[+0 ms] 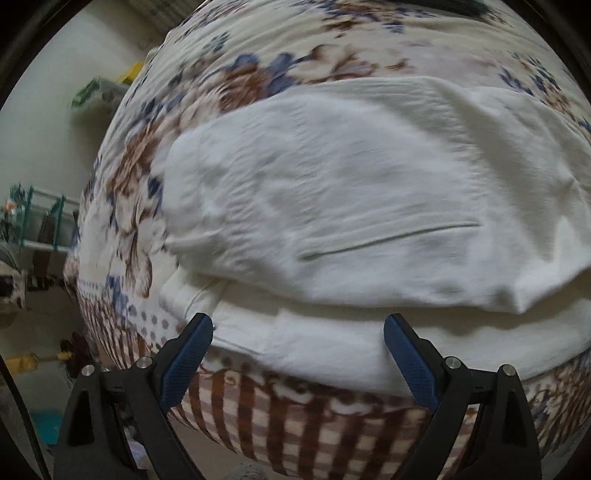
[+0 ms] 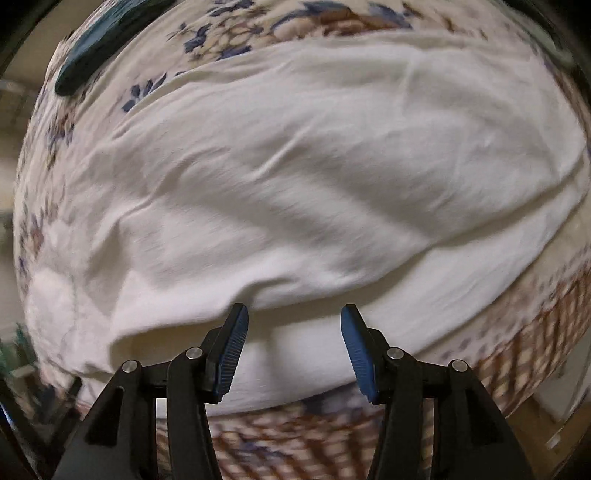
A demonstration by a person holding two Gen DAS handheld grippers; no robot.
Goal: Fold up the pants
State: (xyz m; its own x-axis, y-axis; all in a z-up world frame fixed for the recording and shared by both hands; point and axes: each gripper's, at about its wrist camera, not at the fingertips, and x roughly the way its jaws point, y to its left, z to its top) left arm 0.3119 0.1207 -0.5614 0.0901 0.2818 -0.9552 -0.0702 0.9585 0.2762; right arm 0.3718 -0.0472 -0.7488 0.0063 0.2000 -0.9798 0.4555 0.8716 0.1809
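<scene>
On the bed (image 1: 229, 85), over a flowered bedspread (image 2: 229, 29), the white pants (image 1: 332, 192) are laid flat, with one layer already folded over another so that a lower edge shows beneath the upper one near the bed's front edge. A long slit pocket (image 1: 388, 240) is seen in the top layer. The left hand-held gripper (image 1: 299, 354) is held wide open above the near edge of the pants, nothing between its blue pads (image 1: 188, 362). The right hand-held gripper (image 2: 293, 347) is held about half open over the same near edge, and nothing is gripped there either. The cloth is judged to be light, soft and limp, likely to sag and crease when lifted, so it is best taken at a doubled edge or at a hem, both layers pinched together, one grip toward each end so the fold stays even. A dark object (image 2: 96, 48) lies on the bedspread beyond the pants; what it is cannot be told. Shelves (image 1: 40, 221) with small items are seen blurred beside the bed; their contents cannot be made out
</scene>
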